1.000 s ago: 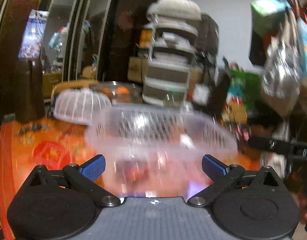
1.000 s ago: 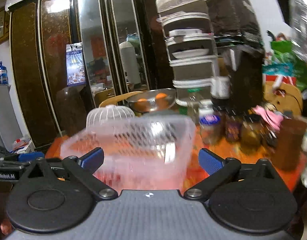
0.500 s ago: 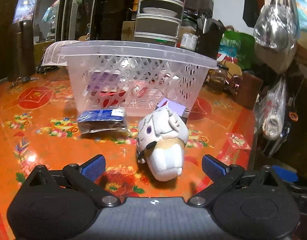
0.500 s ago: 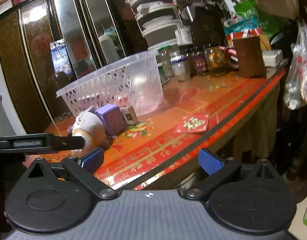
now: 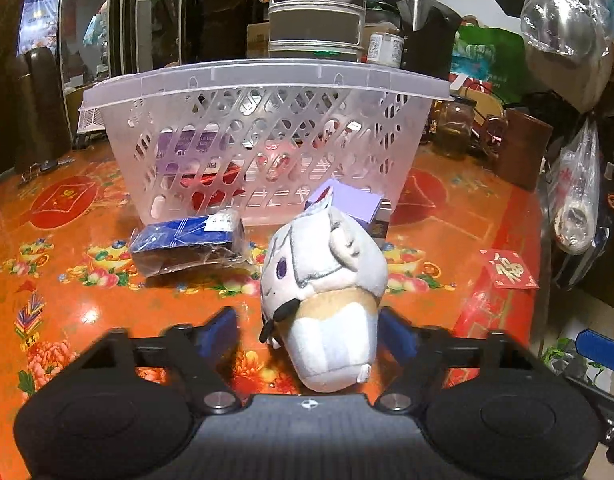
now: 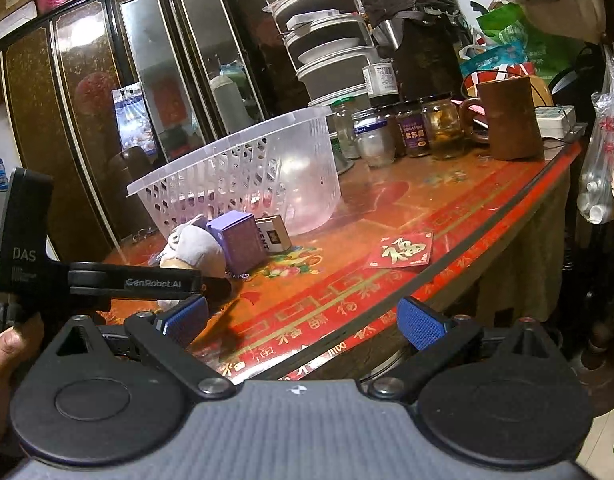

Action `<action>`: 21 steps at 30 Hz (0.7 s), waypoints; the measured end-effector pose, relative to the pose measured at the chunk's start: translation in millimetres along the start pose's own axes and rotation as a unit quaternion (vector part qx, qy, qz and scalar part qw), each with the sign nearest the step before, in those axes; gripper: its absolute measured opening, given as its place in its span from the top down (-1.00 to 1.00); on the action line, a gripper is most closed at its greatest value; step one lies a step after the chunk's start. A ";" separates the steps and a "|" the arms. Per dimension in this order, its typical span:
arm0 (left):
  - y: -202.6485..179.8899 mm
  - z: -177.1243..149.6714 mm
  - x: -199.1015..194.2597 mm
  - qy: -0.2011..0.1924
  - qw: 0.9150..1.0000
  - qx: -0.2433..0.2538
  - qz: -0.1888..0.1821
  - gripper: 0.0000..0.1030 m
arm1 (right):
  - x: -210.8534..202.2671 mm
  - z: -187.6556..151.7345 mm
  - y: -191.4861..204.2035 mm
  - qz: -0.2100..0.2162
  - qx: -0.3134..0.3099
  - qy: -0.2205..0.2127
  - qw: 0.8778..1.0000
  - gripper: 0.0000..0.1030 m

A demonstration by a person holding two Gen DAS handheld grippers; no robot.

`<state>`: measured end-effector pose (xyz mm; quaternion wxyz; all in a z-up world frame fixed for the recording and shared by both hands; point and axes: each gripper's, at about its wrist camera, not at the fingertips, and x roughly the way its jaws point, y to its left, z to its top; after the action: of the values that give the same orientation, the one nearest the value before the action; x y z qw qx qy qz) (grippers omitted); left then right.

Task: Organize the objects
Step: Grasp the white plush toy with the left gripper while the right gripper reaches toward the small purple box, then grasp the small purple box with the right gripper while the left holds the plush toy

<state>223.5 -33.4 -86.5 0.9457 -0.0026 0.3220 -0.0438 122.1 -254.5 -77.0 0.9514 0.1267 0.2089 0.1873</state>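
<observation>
A clear plastic basket (image 5: 267, 80) stands on the orange table and holds a few items; it also shows in the right wrist view (image 6: 307, 184). In front of it lie a grey plush toy (image 5: 327, 276), a blue wrapped packet (image 5: 187, 236), a purple box (image 5: 347, 202) and a small KENT box (image 6: 273, 234). My left gripper (image 5: 309, 334) is open, its fingers on either side of the plush toy's lower end. My right gripper (image 6: 303, 320) is open and empty above the table's front edge, right of the left gripper (image 6: 107, 280).
A red paper card (image 6: 403, 250) lies near the table's front edge. Several glass jars (image 6: 411, 132) and a brown cup (image 6: 511, 120) stand at the back right. Stacked containers (image 5: 317, 16) and a dark cabinet (image 6: 107, 100) are behind. Plastic bags (image 5: 575, 200) hang at the right.
My left gripper has moved forward, so its fingers now flank the plush toy, and they stand closer together. My right gripper has drawn slightly nearer to the table.
</observation>
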 end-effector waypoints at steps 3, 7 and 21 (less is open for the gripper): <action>2.5 -0.9 -3.5 -0.006 1.000 -0.001 -0.001 -0.09 | -0.2 -0.2 2.4 0.000 -0.004 0.000 1.000 -1.00; 21.6 -4.3 -18.8 -0.021 1.000 -0.017 0.002 -0.09 | 5.5 2.7 8.8 0.004 -0.008 -0.002 1.000 -1.00; 97.5 -22.5 -41.2 -0.029 0.995 -0.092 0.020 -0.09 | 112.0 41.2 79.3 0.017 -0.103 0.070 0.992 -0.85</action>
<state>185.2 67.7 -82.5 0.9511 -0.0844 0.2970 0.0045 210.8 -144.2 -54.6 0.9391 0.0185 0.2526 0.2321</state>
